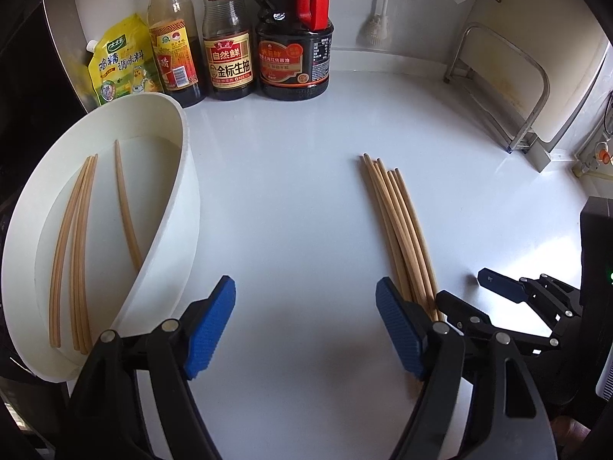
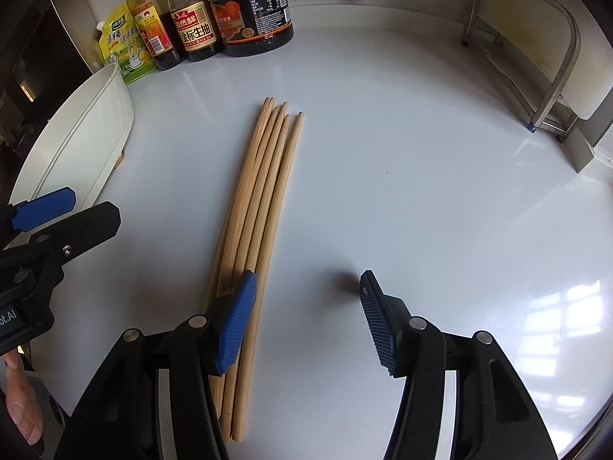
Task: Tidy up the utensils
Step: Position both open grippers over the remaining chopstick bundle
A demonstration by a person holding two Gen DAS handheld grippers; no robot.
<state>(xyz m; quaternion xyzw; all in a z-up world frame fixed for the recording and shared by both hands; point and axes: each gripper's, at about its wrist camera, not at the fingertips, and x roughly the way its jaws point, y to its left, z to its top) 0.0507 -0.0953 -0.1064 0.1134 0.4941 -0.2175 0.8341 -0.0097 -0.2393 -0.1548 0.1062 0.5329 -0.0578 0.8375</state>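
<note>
White counter (image 2: 402,191) is taking up most of both views. White tray (image 1: 184,191) is sitting at its left w/ several chopsticks (image 1: 76,237) lying inside. Sauce bottles (image 1: 230,38) are standing at the back. Loose chopstick bundle (image 2: 264,191) is lying mid-counter. Left gripper (image 1: 306,326) is hovering wide open, holding nothing, btwn tray and bundle. Right gripper (image 2: 306,322) is hanging roughly half open, empty, its left pad over the bundle.

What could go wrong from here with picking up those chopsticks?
The chopsticks lie tightly bundled, so the open right gripper may grab several or scatter them. Its left finger sits over the bundle and could knock it. The left gripper is close by, so the two might collide.
</note>
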